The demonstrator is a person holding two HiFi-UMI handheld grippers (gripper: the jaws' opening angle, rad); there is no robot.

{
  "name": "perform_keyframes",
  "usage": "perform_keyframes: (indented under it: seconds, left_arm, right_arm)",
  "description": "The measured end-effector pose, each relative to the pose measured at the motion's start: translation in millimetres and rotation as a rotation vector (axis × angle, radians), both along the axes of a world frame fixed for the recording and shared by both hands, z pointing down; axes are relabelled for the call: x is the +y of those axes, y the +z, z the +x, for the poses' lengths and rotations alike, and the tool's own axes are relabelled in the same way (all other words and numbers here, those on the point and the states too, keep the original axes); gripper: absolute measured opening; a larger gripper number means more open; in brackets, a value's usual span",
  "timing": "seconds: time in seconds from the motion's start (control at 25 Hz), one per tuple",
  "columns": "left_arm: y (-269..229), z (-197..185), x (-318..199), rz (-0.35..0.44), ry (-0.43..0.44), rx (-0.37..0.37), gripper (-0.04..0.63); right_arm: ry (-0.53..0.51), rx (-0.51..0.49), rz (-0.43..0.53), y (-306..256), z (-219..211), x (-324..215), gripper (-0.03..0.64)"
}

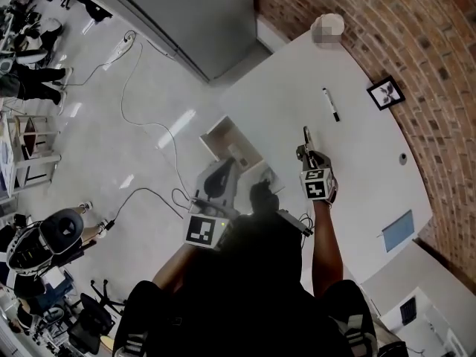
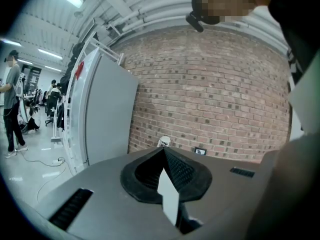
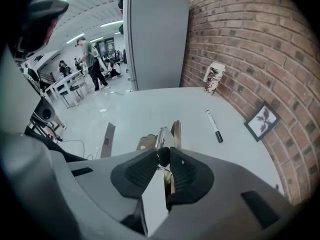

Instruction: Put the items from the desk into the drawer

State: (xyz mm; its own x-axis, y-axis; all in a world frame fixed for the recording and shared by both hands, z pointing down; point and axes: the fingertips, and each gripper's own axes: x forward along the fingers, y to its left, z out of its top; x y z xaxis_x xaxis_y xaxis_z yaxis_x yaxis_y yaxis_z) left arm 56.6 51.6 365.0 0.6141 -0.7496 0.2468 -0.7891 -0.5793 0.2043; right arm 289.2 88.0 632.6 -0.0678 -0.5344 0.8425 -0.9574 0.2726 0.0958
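Note:
My right gripper [image 1: 307,153] [image 3: 164,157] is shut on a slim silver metal item [image 1: 306,134] [image 3: 162,136] and holds it above the white desk [image 1: 357,177], with the item sticking out past the fingertips. To its left, off the desk's edge, the wooden drawer [image 1: 225,141] [image 3: 107,139] stands pulled open. My left gripper [image 1: 225,166] [image 2: 163,150] hovers by that drawer, shut with nothing between its pads. A black and white marker [image 1: 331,104] [image 3: 214,126] lies farther along the desk.
A small framed picture [image 1: 385,92] [image 3: 260,121] lies near the brick wall and a patterned cup [image 3: 214,77] [image 2: 163,142] stands at the desk's far end. A blue card [image 1: 398,230] sits at the near right. A grey cabinet [image 1: 201,13] and floor cables [image 1: 134,117] lie beyond.

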Motion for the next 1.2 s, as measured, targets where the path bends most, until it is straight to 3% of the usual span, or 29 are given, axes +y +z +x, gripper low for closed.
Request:
perform_keyframes:
  seconds: [0.48, 0.76, 1.2]
  left_arm:
    - [8, -105, -21, -0.021, -0.033, 0.060, -0.003]
    - [17, -166, -39, -0.034, -0.046, 0.059, -0.003]
    - [44, -214, -56, -0.050, -0.022, 0.057, -0.003]
  right_arm:
    - [-0.081, -0.023, 0.070, -40, -122, -32, 0.071]
    - [-0.162, -0.056, 0.097, -52, -209, -44, 0.071]
    - [-0.279, -0.069, 0.018, 5, -291, -50, 0.071]
